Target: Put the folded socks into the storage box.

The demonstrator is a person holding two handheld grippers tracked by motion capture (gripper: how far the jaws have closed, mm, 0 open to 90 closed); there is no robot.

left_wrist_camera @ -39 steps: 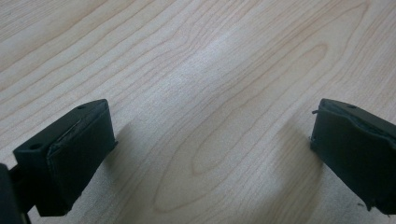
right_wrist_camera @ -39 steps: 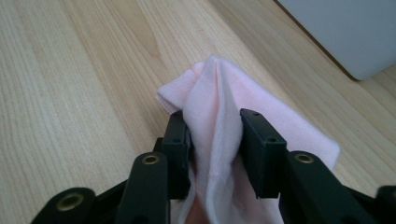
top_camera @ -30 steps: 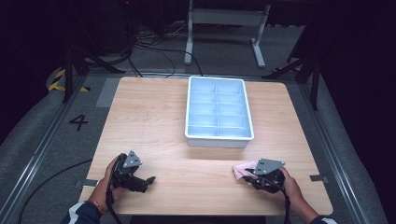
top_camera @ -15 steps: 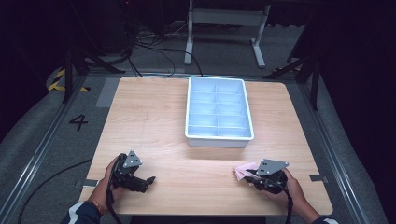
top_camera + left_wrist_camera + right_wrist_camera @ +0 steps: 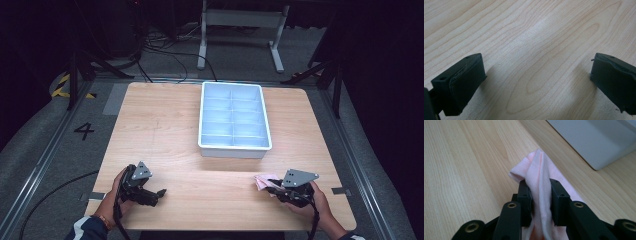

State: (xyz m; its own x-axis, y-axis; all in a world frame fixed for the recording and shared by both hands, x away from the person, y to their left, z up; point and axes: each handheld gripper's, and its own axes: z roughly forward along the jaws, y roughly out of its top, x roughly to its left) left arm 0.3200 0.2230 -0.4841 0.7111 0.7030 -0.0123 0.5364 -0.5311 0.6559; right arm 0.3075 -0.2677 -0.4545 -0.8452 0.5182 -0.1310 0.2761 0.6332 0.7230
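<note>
A small pink cloth point(image 5: 537, 170) lies bunched on the wooden table near its front right. My right gripper point(image 5: 540, 188) is shut on the pink cloth, which stands pinched in a fold between the black pads and pokes out ahead of them. The high view has the pink cloth point(image 5: 262, 181) just left of my right gripper point(image 5: 272, 189). My left gripper point(image 5: 159, 192) rests at the front left of the table. In the left gripper view my left gripper point(image 5: 536, 75) is open, with bare wood between its jaws.
A white tray point(image 5: 235, 146) with several compartments stands at the middle back of the table; its wall point(image 5: 596, 142) shows past the cloth. A hand holds each gripper at the table's front edge point(image 5: 225, 227). Cables and a metal stand are on the floor beyond.
My right gripper has shifted slightly with the pink cloth in its jaws. The left gripper has stayed where it was.
</note>
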